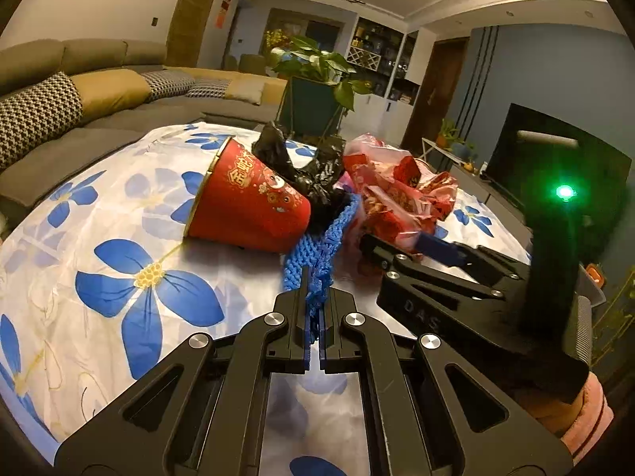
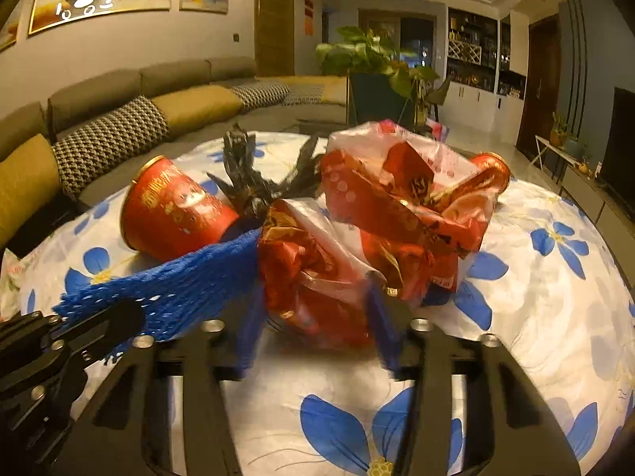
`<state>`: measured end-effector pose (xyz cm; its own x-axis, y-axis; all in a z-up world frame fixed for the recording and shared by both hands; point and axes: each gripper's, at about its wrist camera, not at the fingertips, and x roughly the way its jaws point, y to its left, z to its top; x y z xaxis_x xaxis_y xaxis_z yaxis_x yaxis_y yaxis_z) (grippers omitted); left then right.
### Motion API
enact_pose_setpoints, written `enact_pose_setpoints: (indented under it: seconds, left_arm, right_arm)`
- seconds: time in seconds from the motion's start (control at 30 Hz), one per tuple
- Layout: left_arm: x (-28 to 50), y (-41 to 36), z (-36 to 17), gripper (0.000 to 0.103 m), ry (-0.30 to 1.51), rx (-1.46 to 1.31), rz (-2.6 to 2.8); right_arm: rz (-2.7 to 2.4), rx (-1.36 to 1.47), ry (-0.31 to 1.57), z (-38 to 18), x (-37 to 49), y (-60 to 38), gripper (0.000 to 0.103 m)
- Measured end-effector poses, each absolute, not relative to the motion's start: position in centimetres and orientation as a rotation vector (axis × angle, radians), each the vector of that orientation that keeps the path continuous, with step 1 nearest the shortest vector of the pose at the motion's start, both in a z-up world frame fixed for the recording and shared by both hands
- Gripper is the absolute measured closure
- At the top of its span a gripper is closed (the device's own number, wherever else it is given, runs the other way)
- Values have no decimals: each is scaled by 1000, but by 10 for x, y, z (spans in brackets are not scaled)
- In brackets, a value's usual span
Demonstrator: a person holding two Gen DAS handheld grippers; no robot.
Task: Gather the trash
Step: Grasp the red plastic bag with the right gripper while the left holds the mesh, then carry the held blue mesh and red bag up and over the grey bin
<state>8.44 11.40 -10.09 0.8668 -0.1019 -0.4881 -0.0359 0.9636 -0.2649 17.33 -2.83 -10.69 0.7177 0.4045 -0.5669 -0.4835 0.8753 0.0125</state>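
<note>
On the flowered tablecloth (image 1: 119,261) a red paper cup (image 1: 250,202) lies on its side, and a crumpled black bag (image 1: 309,166) lies behind it. My left gripper (image 1: 315,293) is shut on a blue foam net (image 1: 317,254), which stretches from the cup towards me. In the right wrist view the same net (image 2: 170,293) runs left to the left gripper (image 2: 115,321). My right gripper (image 2: 317,305) has its blurred fingers against both sides of a crinkled red-and-clear plastic bag (image 2: 377,214). A second red cup (image 2: 492,170) lies behind that bag.
A grey sofa (image 1: 79,91) with cushions curves behind the table on the left. A potted plant (image 1: 317,63) stands past the far edge. A dark TV (image 1: 555,158) and low cabinet are on the right. A pink sleeve (image 1: 587,412) shows behind the right gripper's handle.
</note>
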Motion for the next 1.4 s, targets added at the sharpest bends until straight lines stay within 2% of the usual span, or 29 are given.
enact_pose_setpoints:
  seconds: [0.03,0.2,0.9,1.4]
  left_arm:
    - [85,113,-100,101,523,-271,-38]
    - [85,108,-97,101,520,-264,-60]
    - [38,42,-46,101,408,-168,-240]
    - [52,14,-38,101,408,-139,-274]
  right_arm:
    - [494,-136,590,-106,172,-30,65]
    - [484,-152,559,-104,161,-38,78]
    - [375,-34,418,-56,93,-152,79]
    - [272,24,355,-43,80,-210,79]
